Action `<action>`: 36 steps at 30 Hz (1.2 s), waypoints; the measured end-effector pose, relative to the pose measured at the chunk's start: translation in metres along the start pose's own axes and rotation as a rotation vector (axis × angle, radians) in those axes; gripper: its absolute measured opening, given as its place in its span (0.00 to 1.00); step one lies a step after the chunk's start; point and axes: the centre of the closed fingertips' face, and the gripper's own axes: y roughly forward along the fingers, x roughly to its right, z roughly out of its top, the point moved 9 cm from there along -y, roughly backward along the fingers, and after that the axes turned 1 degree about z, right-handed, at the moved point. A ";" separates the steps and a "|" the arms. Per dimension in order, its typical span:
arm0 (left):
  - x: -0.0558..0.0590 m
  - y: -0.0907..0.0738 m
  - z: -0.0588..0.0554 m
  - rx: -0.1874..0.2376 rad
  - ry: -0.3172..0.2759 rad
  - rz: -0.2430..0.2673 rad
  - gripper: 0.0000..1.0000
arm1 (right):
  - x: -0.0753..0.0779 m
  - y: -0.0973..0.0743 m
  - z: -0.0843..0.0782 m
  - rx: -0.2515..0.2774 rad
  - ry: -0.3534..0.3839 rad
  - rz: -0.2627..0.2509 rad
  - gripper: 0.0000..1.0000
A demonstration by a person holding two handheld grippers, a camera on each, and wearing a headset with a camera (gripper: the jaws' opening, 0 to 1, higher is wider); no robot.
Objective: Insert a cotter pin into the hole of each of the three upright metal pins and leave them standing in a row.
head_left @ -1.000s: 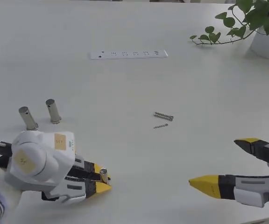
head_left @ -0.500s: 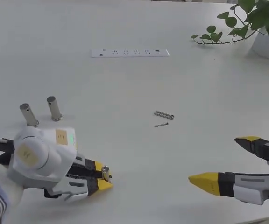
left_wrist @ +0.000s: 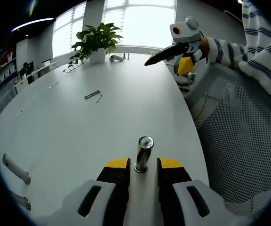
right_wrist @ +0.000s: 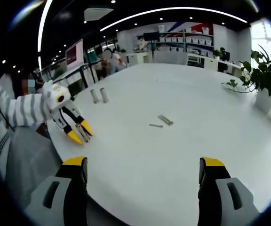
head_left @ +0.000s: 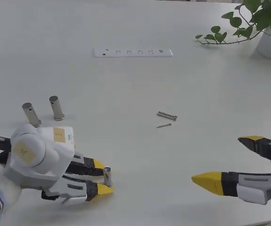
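White tabletop [head_left: 126, 84], broad and mostly bare, open-plan office beyond. Three metal pins [head_left: 56, 108]: two upright side by side at left, third pin [head_left: 107, 173] standing between slightly parted jaws of left gripper [head_left: 105, 177], unclamped, close to the near edge. Cotter pins [head_left: 166, 116] loose mid-table, count unclear. Right gripper [head_left: 216, 159] wide open, empty, well apart. One power strip [head_left: 133, 52] and one potted plant [head_left: 262, 19] at far side.

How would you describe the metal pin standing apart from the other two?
On the white table, look near its front left edge. An upright metal pin stands between the yellow tips of the left gripper. The other two pins stand side by side farther back.
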 end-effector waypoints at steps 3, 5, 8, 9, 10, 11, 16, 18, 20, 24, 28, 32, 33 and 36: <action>0.000 -0.002 -0.001 0.010 -0.018 0.009 0.28 | 0.001 -0.001 0.002 -0.002 -0.010 0.007 0.99; 0.001 -0.003 -0.002 0.009 -0.028 0.007 0.30 | 0.002 -0.001 0.003 -0.003 -0.017 0.011 0.99; 0.002 -0.005 -0.003 0.009 -0.042 0.021 0.35 | 0.004 -0.002 0.006 -0.007 -0.030 0.016 0.98; 0.002 -0.007 -0.003 0.013 -0.048 0.029 0.36 | 0.005 -0.001 0.007 -0.007 -0.036 0.017 0.98; 0.002 -0.009 -0.003 0.017 -0.057 0.030 0.37 | 0.005 -0.001 0.008 -0.009 -0.041 0.022 0.97; 0.003 -0.010 -0.002 0.020 -0.062 0.031 0.37 | 0.005 -0.001 0.008 -0.009 -0.044 0.025 0.97; 0.009 -0.018 0.000 0.025 -0.077 0.044 0.43 | 0.008 0.003 0.013 -0.012 -0.083 0.049 0.93; 0.011 -0.020 0.000 0.027 -0.083 0.053 0.45 | 0.010 0.005 0.015 -0.011 -0.096 0.061 0.91; 0.013 -0.023 0.000 0.033 -0.113 0.057 0.46 | 0.013 0.007 0.018 -0.009 -0.110 0.075 0.87; 0.016 -0.031 -0.001 0.047 -0.135 0.061 0.49 | 0.022 0.009 0.024 0.012 -0.134 0.102 0.80; 0.019 -0.038 -0.002 0.054 -0.152 0.081 0.52 | 0.033 0.013 0.029 -0.010 -0.174 0.114 0.79; 0.022 -0.042 -0.004 0.055 -0.174 0.091 0.52 | 0.040 0.017 0.034 -0.023 -0.213 0.122 0.74; 0.023 -0.043 -0.004 0.056 -0.178 0.094 0.54 | 0.042 0.018 0.035 -0.032 -0.217 0.126 0.74; 0.027 -0.047 -0.005 0.067 -0.200 0.105 0.58 | 0.045 0.023 0.040 -0.053 -0.275 0.146 0.72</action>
